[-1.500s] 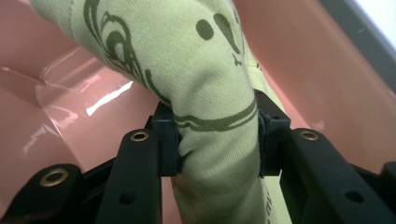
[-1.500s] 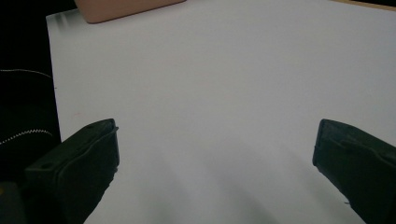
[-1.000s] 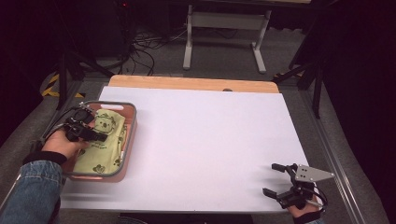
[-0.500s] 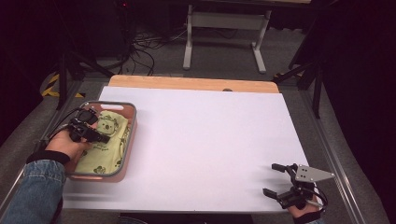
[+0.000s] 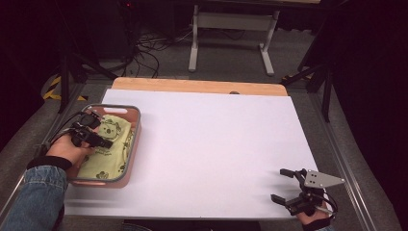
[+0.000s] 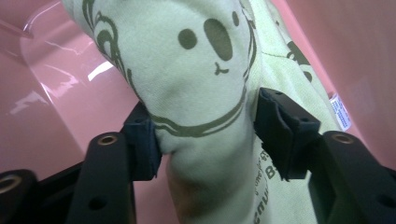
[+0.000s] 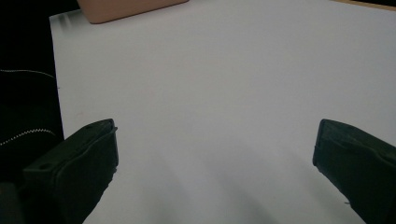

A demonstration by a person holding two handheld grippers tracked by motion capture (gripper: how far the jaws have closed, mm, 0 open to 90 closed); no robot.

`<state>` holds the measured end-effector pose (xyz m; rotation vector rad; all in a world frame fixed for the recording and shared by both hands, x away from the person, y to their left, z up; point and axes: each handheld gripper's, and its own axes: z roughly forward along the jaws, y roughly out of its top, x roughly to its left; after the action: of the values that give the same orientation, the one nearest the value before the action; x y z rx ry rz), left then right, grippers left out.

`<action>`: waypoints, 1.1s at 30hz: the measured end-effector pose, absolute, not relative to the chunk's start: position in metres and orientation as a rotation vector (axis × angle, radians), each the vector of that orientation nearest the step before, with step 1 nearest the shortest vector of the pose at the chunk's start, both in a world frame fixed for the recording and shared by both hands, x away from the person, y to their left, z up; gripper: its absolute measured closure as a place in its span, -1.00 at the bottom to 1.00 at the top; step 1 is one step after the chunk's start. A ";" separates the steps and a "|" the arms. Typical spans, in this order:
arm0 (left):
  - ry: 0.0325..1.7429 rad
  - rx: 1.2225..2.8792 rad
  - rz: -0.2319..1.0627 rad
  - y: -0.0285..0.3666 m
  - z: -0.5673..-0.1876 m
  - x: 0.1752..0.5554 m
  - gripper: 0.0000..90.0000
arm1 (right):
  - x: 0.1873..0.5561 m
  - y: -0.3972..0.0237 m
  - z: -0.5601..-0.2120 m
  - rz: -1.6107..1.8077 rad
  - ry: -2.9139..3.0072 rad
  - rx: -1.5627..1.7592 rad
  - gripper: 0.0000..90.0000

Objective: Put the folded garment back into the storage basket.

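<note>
The left gripper (image 5: 98, 140) sits inside the pink tray (image 5: 136, 126) at the left edge of the white table (image 5: 216, 149), held in the person's left hand (image 5: 67, 150). Its 2 jaws have just been opening, and in the left gripper view a bunched fold of the pale green cloth (image 6: 201, 93) stands between them. The left pad (image 6: 144, 140) touches the fold at its lower edge, and the right pad (image 6: 280, 126) lies against its other side; whether they press on it cannot be told. The cloth, printed with a dark cartoon face, rises ahead of the jaws and spreads across the tray floor on both sides of them, with a small white label (image 6: 342, 112) just beyond the right jaw. Well apart from this, at the near right corner of the table, the right gripper (image 5: 279, 185) rests low over the bare surface with its 2 jaws spread wide and nothing between them. In the right gripper view a corner of the tray (image 7: 130, 8) shows far ahead of them.
</note>
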<state>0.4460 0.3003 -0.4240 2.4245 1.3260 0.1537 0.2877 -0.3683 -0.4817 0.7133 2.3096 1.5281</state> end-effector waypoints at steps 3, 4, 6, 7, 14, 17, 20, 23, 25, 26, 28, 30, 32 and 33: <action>1.337 2.423 0.158 0.301 -0.423 0.445 -0.14 | 0.288 -0.368 -0.482 1.528 2.310 0.713 -0.99; 1.342 2.423 0.162 0.302 -0.423 0.445 -0.14 | 0.288 -0.368 -0.482 1.528 2.310 0.713 -0.99; 1.353 2.427 0.161 0.303 -0.424 0.446 -0.24 | 0.288 -0.368 -0.482 1.527 2.310 0.714 -0.99; 1.357 2.428 0.169 0.303 -0.424 0.445 -0.26 | 0.288 -0.368 -0.482 1.527 2.310 0.713 -0.99; 1.364 2.397 0.247 0.309 -0.419 0.443 -0.49 | 0.288 -0.368 -0.482 1.528 2.309 0.713 -0.99; 1.358 2.383 0.265 0.310 -0.416 0.442 -0.63 | 0.288 -0.368 -0.482 1.528 2.309 0.713 -0.99; 1.358 2.386 0.276 0.308 -0.411 0.441 -0.72 | 0.288 -0.368 -0.482 1.528 2.309 0.713 -0.99; 1.338 2.406 0.303 0.306 -0.408 0.439 -0.81 | 0.288 -0.368 -0.482 1.527 2.310 0.713 -0.99; 1.340 2.370 0.308 0.307 -0.401 0.437 -0.87 | 0.288 -0.368 -0.482 1.527 2.309 0.713 -0.99; 1.343 2.348 0.316 0.307 -0.398 0.436 -0.89 | 0.288 -0.368 -0.482 1.527 2.309 0.713 -0.99; 1.339 2.330 0.336 0.307 -0.394 0.434 -0.90 | 0.288 -0.368 -0.482 1.527 2.309 0.713 -0.99; 1.325 2.334 0.346 0.305 -0.390 0.432 -0.91 | 0.288 -0.368 -0.482 1.527 2.309 0.714 -0.99; 1.311 2.337 0.359 0.303 -0.386 0.430 -0.91 | 0.288 -0.368 -0.482 1.528 2.309 0.714 -0.99; 1.304 2.333 0.364 0.302 -0.384 0.429 -0.92 | 0.288 -0.368 -0.482 1.528 2.309 0.714 -0.99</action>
<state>0.4286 0.3024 -0.3839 2.3327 1.3035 0.3636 0.2877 -0.3681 -0.4817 0.7142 2.3087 1.5281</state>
